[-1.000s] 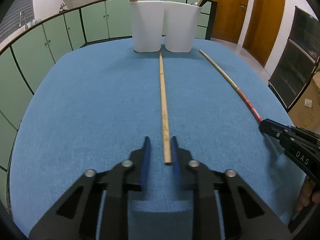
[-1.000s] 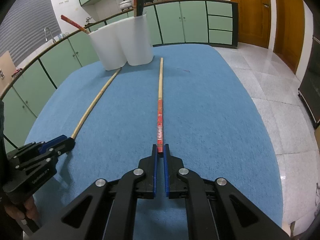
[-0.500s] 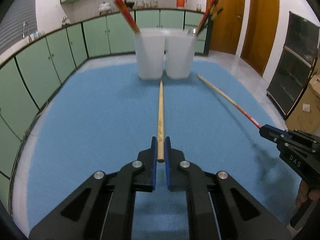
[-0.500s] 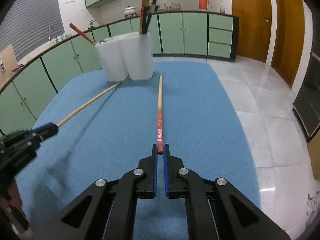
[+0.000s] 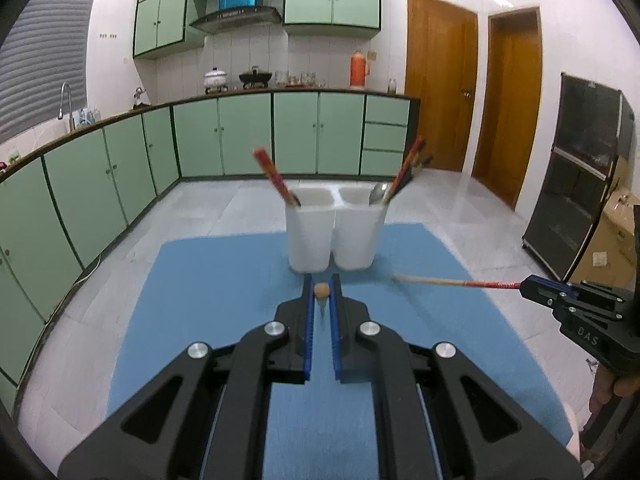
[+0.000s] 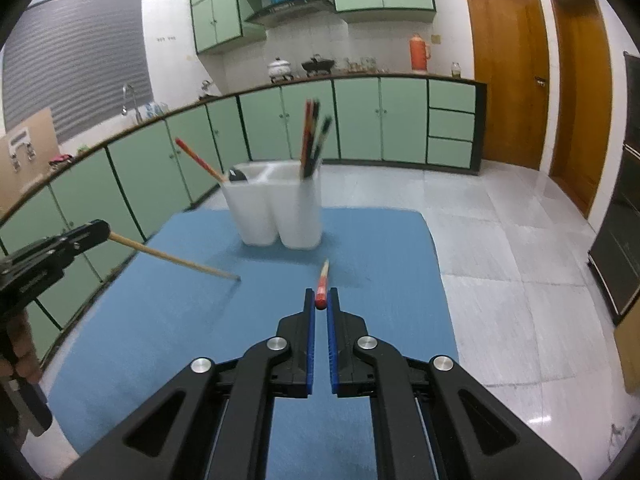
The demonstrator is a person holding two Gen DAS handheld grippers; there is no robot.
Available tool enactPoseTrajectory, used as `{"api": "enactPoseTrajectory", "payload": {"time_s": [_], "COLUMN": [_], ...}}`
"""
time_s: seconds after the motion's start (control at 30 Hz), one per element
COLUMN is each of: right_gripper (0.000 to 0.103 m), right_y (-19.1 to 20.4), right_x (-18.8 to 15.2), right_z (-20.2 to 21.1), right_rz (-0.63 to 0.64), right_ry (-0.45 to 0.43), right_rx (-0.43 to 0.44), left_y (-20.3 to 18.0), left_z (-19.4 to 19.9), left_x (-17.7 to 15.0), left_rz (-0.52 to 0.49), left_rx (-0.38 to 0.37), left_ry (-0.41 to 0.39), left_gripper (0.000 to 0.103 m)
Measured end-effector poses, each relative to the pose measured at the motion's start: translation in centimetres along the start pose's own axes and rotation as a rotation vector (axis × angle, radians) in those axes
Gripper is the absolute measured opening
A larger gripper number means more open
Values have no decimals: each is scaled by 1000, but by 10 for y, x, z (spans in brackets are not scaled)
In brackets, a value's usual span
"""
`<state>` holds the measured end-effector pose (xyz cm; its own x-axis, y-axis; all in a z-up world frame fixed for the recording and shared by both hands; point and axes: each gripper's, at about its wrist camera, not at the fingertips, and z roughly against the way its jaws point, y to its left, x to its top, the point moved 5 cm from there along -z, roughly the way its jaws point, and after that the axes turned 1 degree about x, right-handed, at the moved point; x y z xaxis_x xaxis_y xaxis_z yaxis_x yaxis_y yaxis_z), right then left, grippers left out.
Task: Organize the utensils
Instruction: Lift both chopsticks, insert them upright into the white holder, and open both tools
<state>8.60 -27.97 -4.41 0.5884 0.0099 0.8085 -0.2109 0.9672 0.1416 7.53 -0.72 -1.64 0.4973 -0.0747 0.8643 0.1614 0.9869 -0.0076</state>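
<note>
My left gripper (image 5: 321,292) is shut on the butt end of a plain wooden chopstick (image 5: 321,291), held above the blue mat and pointing at the white holder; in the right wrist view the chopstick (image 6: 176,259) slants down from that gripper (image 6: 98,231). My right gripper (image 6: 320,300) is shut on a red-ended chopstick (image 6: 322,284), also lifted; the left wrist view shows the chopstick (image 5: 452,281) sticking out leftward from that gripper (image 5: 528,285). The white two-compartment holder (image 5: 332,236) stands at the mat's far edge with chopsticks and a spoon in it.
The blue mat (image 5: 208,300) covers the table. Beyond it are tiled floor, green cabinets (image 5: 248,136) and wooden doors (image 5: 440,88). A dark glass cabinet (image 5: 580,176) stands to the right.
Both grippers have risen well above the mat, each lifting its chopstick off the surface. The left gripper went from open around its chopstick to shut on it.
</note>
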Motion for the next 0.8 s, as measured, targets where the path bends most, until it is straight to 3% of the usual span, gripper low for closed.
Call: {"api": "enactPoseTrajectory", "payload": {"time_s": [0.3,0.53,0.8], "right_gripper": [6,6,6], "right_y": [12,18,32], "right_x": [53,79,107], "right_z": [20,18,29], "right_rz": [36,43,104], "right_ry": [-47,-17,-45], "right_rx": [106,210,263], "left_y": [-3,-6,-6], "left_z": [-2,1,2], "left_x": [32,46,66], "left_rz": [14,6,-14], "left_rx": [-64,-90,-104], "left_ry": [-2,-24,-58], "left_gripper": [6,6,6]}}
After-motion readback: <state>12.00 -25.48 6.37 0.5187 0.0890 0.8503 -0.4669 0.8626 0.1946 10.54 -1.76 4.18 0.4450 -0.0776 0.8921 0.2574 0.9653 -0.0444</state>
